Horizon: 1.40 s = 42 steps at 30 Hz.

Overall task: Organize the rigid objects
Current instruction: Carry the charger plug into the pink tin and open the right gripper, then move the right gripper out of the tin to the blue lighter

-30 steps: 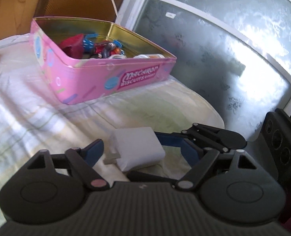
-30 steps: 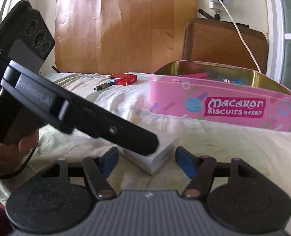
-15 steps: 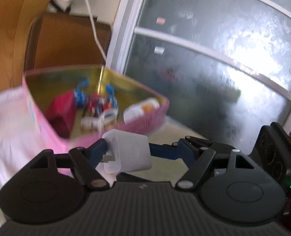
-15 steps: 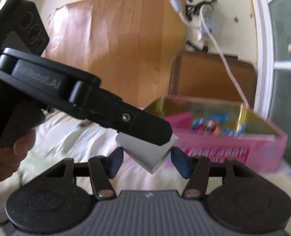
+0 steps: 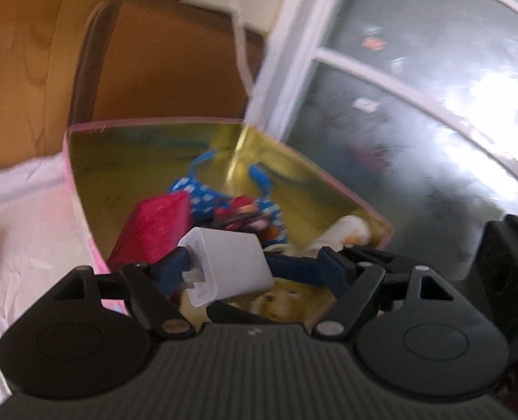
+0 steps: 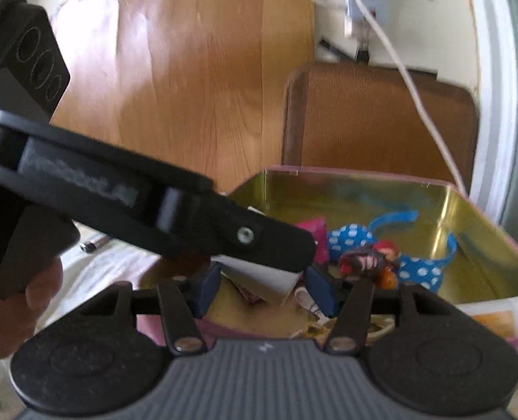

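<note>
The charger [image 5: 231, 262], a white plug block with its prongs turned to the left, hangs in the air above the near edge of the tin [image 5: 154, 124], held between both tools.

The right gripper [image 6: 264, 292] is clenched on it: one blue pad sits against each side of the block. Its jaws have just closed in a little, with the charger between them.

The left gripper [image 5: 252, 273] reaches in across the top of the block. Its left pad [image 5: 171, 269] lies against the pronged end. Its right pad stands off the far side, and a blue finger of the other tool fills that gap — whether this gripper truly clamps the charger I cannot tell. A hand [image 6: 21, 315] grips its handle at the left edge of the right wrist view.

The tin is pink outside and gold inside, open, and rests on a white sheet [image 5: 24, 231]. In it lie a red box [image 5: 154, 231], a blue dotted band [image 6: 349, 241] and, at the near right corner, a white tube [image 6: 496, 315]. Behind the tin stands a brown chair back [image 5: 161, 59] — a white cable [image 6: 416, 98] runs down over it.
</note>
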Each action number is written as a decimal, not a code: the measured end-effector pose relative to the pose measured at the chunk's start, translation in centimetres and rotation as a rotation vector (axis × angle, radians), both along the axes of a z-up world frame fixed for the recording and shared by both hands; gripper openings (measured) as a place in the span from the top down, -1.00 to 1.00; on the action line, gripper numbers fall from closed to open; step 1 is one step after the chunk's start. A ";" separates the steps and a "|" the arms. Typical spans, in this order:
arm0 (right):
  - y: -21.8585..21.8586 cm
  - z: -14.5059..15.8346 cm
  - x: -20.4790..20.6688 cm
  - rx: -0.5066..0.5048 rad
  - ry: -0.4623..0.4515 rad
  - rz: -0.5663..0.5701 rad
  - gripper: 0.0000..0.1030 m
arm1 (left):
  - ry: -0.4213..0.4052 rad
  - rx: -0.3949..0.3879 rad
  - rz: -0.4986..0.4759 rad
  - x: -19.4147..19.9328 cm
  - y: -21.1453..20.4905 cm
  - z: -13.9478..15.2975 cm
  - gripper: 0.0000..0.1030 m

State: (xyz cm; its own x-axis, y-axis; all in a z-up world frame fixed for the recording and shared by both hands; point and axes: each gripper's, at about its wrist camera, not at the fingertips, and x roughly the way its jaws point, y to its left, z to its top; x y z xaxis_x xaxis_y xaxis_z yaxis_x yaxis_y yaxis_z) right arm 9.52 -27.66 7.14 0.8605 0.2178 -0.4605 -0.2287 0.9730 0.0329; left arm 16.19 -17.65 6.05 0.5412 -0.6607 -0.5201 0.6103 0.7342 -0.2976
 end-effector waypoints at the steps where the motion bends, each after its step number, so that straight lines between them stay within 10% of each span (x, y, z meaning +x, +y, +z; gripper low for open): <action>1: 0.0 -0.2 0.4 0.005 0.002 -0.008 -0.20 | 0.010 -0.002 0.010 0.3 0.1 -0.4 -0.62; 12: -0.7 -0.5 -1.2 0.022 -0.124 -0.195 -0.21 | -0.099 -0.073 0.111 -1.1 1.9 2.5 -0.61; 42: 2.6 3.4 -8.3 0.141 -0.122 -0.276 -0.24 | -0.275 0.140 0.333 -11.0 10.3 2.8 -0.67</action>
State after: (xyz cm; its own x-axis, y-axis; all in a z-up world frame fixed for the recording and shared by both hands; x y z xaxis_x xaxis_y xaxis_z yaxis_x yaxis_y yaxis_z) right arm 1.21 -25.06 10.53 0.9429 0.0230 -0.3323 0.0325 0.9865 0.1606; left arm 5.21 -7.32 8.86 0.8430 -0.3605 -0.3993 0.3761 0.9256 -0.0416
